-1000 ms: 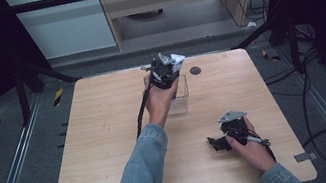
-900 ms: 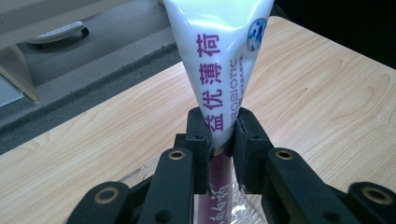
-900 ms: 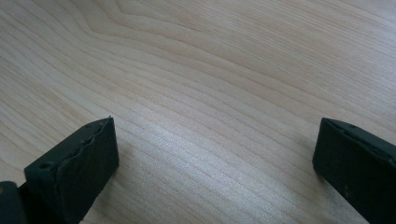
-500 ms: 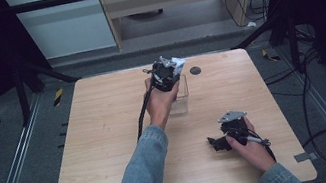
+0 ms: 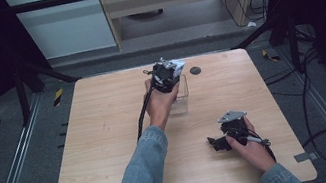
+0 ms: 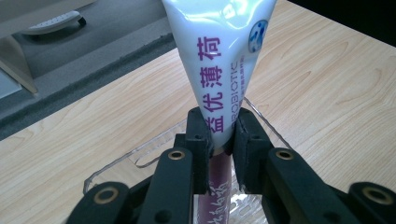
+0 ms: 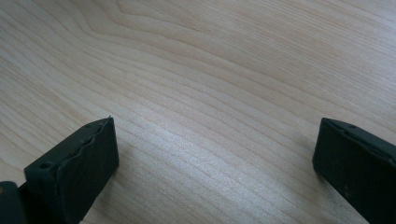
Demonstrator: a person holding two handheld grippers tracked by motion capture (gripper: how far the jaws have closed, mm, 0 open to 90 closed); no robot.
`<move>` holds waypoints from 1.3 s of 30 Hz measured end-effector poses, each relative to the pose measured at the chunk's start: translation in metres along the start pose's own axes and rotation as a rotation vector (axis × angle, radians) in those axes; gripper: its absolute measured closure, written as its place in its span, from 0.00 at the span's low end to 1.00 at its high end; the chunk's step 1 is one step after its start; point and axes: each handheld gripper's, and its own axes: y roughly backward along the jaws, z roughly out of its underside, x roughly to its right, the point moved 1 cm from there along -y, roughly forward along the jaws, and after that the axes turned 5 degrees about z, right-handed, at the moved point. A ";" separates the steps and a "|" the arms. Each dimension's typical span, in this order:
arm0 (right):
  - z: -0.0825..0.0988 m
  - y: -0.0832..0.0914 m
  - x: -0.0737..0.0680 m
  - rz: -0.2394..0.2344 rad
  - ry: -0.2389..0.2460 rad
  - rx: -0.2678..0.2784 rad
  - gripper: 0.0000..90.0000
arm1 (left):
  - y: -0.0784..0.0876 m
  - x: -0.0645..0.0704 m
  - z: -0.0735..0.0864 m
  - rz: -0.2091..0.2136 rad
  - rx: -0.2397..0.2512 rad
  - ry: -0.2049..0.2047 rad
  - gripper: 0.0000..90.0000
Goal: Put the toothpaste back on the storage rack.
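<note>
My left gripper (image 6: 219, 130) is shut on a white toothpaste tube (image 6: 219, 60) with purple lettering, its flat end pointing away from the camera. The tube hangs over a clear plastic box (image 6: 140, 156) on the wooden table. In the high view the left gripper (image 5: 168, 73) is held above the clear box (image 5: 181, 99) near the table's far middle. My right gripper (image 7: 215, 154) is open, its jaws wide apart just over bare wood with nothing between them. In the high view the right gripper (image 5: 218, 141) lies low near the front right of the table.
A small dark round disc (image 5: 195, 70) lies on the table (image 5: 102, 132) just right of the box. Grey floor and metal rails surround the table. A cabinet stands beyond the far edge.
</note>
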 end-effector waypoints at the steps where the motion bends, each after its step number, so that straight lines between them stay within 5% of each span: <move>1: 0.000 0.000 0.000 0.000 0.000 0.000 0.01 | -0.001 0.000 0.000 0.000 0.001 0.001 0.86; 39: 0.000 0.000 0.000 0.000 0.001 0.000 0.01 | -0.010 0.004 -0.010 0.008 -0.034 0.017 0.84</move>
